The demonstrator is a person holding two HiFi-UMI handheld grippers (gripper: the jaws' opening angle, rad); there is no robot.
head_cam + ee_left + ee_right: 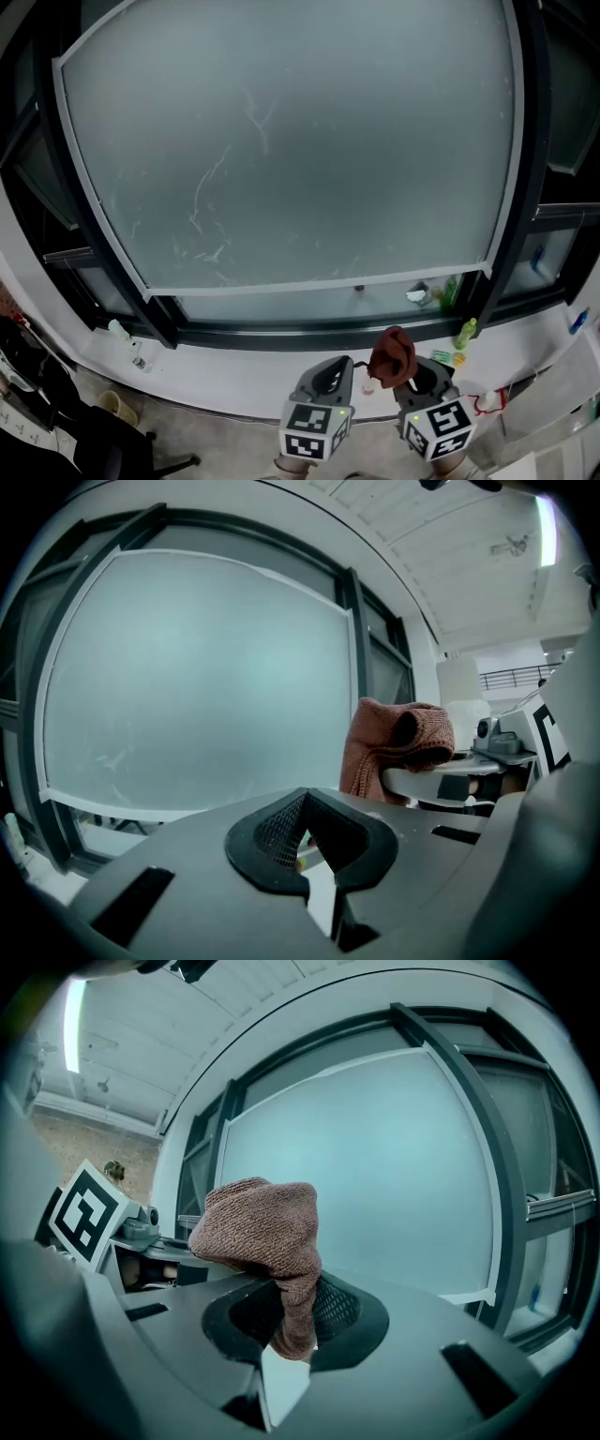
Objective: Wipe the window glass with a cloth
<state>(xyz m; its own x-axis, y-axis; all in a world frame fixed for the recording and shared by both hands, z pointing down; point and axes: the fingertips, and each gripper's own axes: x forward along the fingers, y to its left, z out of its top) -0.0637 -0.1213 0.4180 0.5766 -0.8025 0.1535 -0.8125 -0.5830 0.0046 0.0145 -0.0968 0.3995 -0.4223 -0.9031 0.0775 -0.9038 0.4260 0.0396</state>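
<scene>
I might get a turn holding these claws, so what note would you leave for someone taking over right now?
Right claw: shut on the brown cloth, which bunches up above the jaws.
Left claw: shut, nothing in it.
Both are held low in front of the sill, below the glass; the cloth is not touching the glass.
Done: cloth picked up.
Left: the wiping itself. Streaks show on the lower left and middle of the glass.
</scene>
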